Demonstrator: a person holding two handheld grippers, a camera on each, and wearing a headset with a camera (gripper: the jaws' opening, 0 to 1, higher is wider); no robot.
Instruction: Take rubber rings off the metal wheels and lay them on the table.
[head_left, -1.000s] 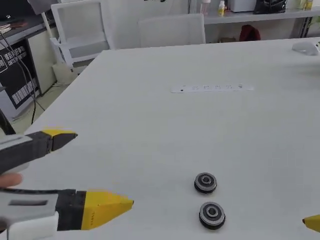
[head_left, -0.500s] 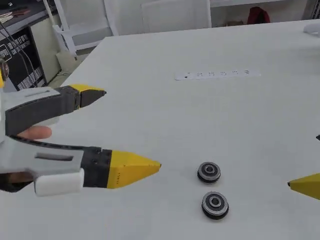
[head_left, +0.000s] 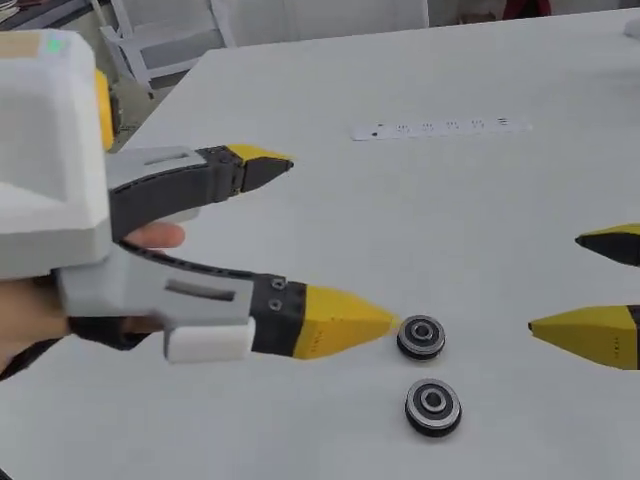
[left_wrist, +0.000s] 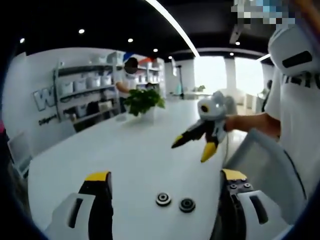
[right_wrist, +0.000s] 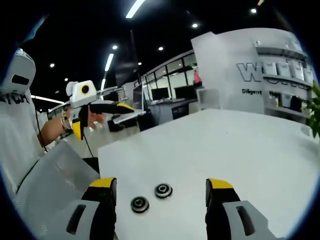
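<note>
Wheels (head_left: 421, 337) laid flat, close together on table (head_left: 450, 220); rubber rings (head_left: 411, 409) not yet removed. Left tongs (head_left: 340, 240) and right tongs (head_left: 555, 283) held spread wide, empty, flanking wheels, presumably readied for two-sided grip.

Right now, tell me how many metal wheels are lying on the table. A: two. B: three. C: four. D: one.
A: the head view shows a far wheel and a near wheel lying close together on the white table, and both gripper views show the same pair.
</note>
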